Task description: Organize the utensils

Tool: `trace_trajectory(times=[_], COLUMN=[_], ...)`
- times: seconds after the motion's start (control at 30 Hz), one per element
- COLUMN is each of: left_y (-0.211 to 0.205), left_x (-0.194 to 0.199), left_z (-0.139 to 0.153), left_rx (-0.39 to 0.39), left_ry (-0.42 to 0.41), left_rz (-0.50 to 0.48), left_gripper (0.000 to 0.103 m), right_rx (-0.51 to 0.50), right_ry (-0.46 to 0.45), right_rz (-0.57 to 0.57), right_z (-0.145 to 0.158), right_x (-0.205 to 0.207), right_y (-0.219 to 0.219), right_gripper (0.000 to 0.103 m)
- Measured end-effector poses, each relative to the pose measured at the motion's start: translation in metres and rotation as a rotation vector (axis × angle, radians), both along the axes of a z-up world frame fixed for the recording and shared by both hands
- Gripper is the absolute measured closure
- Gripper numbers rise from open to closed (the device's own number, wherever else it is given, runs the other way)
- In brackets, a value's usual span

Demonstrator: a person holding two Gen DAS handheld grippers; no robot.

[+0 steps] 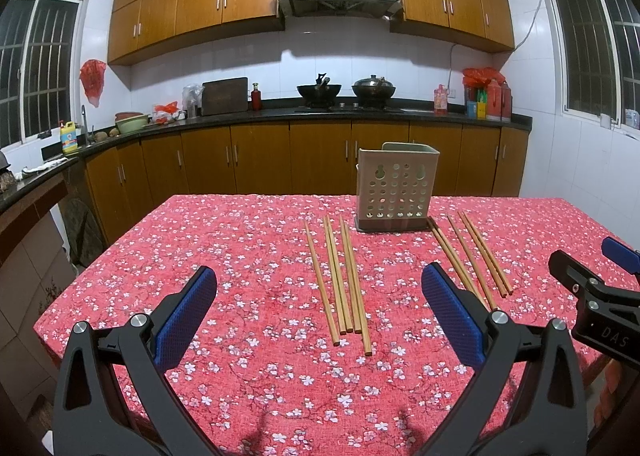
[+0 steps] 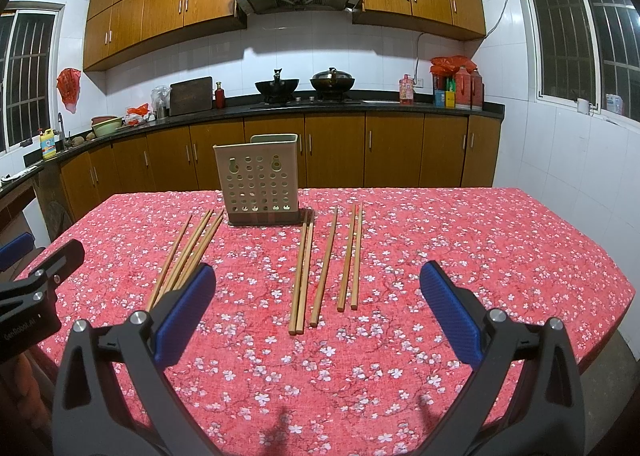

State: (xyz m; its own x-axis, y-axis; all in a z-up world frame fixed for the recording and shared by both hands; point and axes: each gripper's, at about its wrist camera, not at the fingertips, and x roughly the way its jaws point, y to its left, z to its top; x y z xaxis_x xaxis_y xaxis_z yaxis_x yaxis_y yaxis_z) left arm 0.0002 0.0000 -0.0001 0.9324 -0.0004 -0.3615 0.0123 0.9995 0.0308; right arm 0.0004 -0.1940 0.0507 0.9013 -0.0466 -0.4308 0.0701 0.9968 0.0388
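Both tools, left tool (image 1: 318, 308) and right tool (image 2: 318, 306), hover with blue-padded fingers spread wide, holding nothing, above the table (image 1: 248, 376) under its red floral cloth. Wooden chopsticks (image 1: 340, 276) lie in two loose groups flanking an upright perforated beige utensil holder (image 1: 394, 189).

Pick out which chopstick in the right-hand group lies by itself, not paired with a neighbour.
The middle chopstick of the right-hand group: it lies alone between the touching pair nearer the holder and the outer pair.
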Motion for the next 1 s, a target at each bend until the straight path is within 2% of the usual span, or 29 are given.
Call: trace_trajectory(times=[0.8,1.0], left_y=[-0.002,0.005], left_x=[0.0,0.014], left_z=[-0.005,-0.011], left_rx=[-0.004,-0.028], left_ry=[0.01,0.073], left_rz=[0.0,0.018], left_gripper=[0.002,0.002], right_rx=[0.001,0.024], right_ry=[0.006,0.038], right_rz=[-0.002,-0.004], right_z=[0.002,-0.009], right_x=[-0.001,0.011], right_y=[0.002,-0.006], right_gripper=[0.004,0.004])
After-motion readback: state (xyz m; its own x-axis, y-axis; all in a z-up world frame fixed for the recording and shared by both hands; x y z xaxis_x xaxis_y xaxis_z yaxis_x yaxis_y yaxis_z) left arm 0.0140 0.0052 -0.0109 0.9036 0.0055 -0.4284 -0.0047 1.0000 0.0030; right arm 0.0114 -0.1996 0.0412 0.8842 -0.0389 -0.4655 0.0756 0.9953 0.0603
